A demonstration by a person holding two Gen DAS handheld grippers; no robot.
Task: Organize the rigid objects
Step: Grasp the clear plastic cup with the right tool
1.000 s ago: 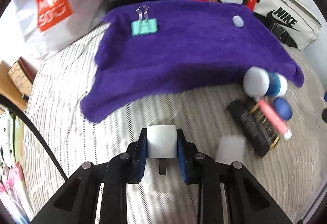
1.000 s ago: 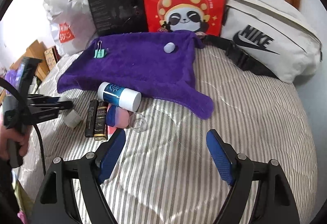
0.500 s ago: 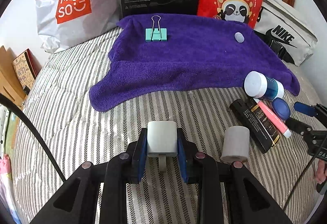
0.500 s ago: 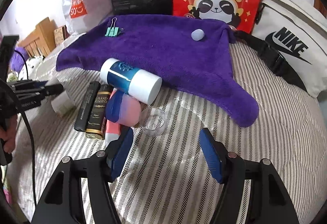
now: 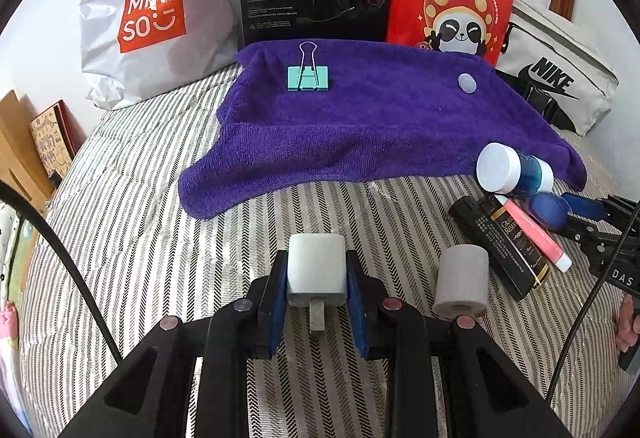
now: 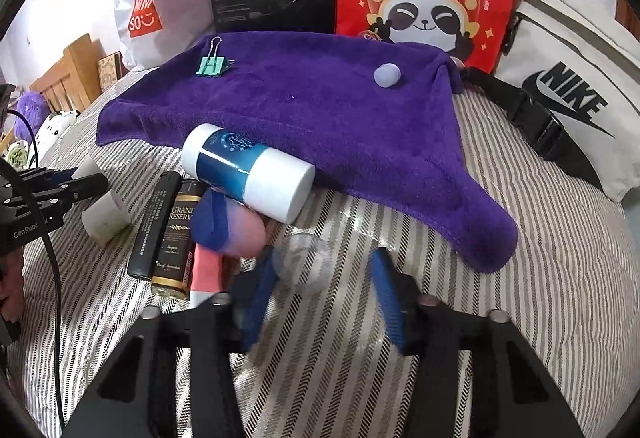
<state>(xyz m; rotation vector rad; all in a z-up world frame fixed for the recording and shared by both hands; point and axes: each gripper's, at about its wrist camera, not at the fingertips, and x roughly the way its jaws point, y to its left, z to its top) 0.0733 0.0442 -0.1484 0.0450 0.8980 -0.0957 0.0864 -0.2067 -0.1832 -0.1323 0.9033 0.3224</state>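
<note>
blurred clear cup [image 6: 306,258], pink tube [image 6: 204,270] half-hidden

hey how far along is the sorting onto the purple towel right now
Early. Done: a green binder clip and a lilac cap sit on the purple towel. In hand: the left tool grips a white charger; the right tool is open around a clear cap. Left: the bottle and tubes.

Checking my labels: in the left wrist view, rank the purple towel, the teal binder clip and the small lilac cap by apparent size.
1. purple towel, by far the largest.
2. teal binder clip.
3. lilac cap, smallest; it lies about as far away as the clip, so this holds.
</note>
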